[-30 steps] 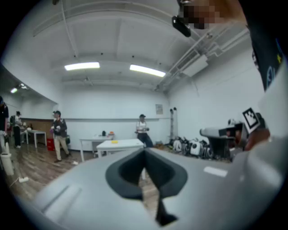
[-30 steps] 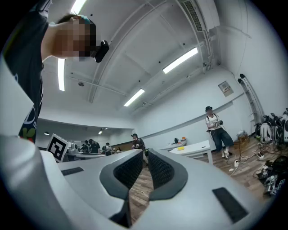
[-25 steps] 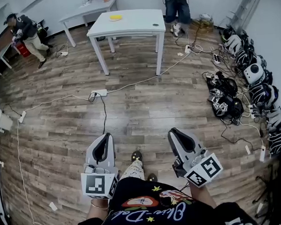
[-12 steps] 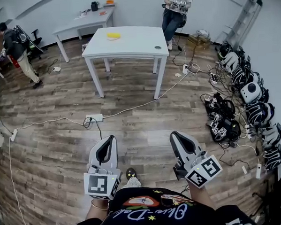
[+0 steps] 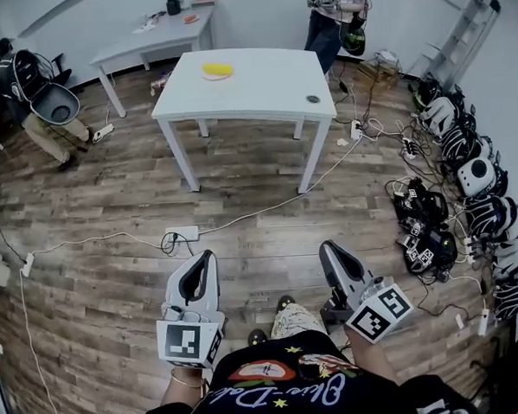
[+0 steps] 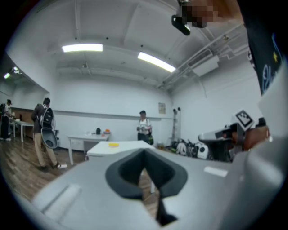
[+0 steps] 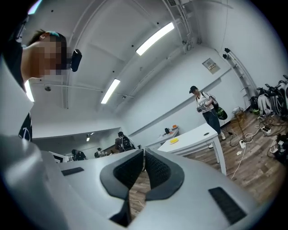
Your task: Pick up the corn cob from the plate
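Observation:
A yellow plate (image 5: pixel 217 71) lies at the far side of a white table (image 5: pixel 261 80) well ahead of me; the corn cob on it is too small to tell apart. The same plate shows in the left gripper view (image 6: pixel 113 144) and in the right gripper view (image 7: pixel 174 140). My left gripper (image 5: pixel 207 256) and right gripper (image 5: pixel 329 248) are held level above the wooden floor, side by side, far short of the table. The jaws of both are shut with nothing between them (image 6: pixel 145 155) (image 7: pixel 144 152).
A small dark disc (image 5: pixel 313 98) sits on the table's right side. A second table (image 5: pixel 146 39) stands behind it. One person (image 5: pixel 28 93) is at the left, another (image 5: pixel 336 16) at the back. A power strip (image 5: pixel 183 234) and cables cross the floor; headsets (image 5: pixel 465 165) line the right.
The white table has come closer and lower in the head view as I walk toward it. Both grippers keep their pose and stay shut.

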Demonstrator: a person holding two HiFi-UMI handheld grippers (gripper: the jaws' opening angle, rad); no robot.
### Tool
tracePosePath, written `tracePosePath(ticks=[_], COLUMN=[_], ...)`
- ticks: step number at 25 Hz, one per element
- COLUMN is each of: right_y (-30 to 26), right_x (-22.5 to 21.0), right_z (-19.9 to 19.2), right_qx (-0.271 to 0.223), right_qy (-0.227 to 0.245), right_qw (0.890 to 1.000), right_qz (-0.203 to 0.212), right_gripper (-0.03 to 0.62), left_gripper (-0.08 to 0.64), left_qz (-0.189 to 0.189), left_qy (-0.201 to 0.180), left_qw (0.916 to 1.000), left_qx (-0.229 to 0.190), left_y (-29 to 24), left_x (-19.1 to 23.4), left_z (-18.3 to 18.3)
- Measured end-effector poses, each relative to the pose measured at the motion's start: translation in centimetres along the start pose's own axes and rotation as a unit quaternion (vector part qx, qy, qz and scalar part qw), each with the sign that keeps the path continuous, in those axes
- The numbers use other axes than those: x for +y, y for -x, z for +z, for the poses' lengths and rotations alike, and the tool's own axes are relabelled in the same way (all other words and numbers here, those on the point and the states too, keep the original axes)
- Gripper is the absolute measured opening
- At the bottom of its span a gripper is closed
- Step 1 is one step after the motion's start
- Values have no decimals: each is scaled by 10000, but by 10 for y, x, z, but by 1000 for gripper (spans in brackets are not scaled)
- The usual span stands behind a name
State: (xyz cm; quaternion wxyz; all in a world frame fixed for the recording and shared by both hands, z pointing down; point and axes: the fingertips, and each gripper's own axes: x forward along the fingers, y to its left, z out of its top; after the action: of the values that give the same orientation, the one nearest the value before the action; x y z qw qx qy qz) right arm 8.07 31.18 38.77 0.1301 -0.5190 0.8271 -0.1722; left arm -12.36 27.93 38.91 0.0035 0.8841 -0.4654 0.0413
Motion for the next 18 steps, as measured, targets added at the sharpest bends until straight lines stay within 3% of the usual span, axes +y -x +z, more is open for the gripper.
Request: tracePosePath(ticks=[5, 12, 18], right_y=[-82, -227, -302], right_x=[-58, -128, -171], right_z=[17, 63, 90], right_qx=[-42, -32, 13], right_qy=[-1, -109, -219], right_qw=[10000, 9977, 9931], right_qz=[1, 662, 1151], right_gripper=[20, 20, 20], left_gripper=[-14, -14, -14], left_qz=[86, 460, 644], left_qy=[107, -132, -238], left_qw=[9999, 9988, 9976], left_qx=[101, -102, -124], left_y=[-81, -223, -309], left_x=[39, 101, 120], left_z=[-5, 29, 44])
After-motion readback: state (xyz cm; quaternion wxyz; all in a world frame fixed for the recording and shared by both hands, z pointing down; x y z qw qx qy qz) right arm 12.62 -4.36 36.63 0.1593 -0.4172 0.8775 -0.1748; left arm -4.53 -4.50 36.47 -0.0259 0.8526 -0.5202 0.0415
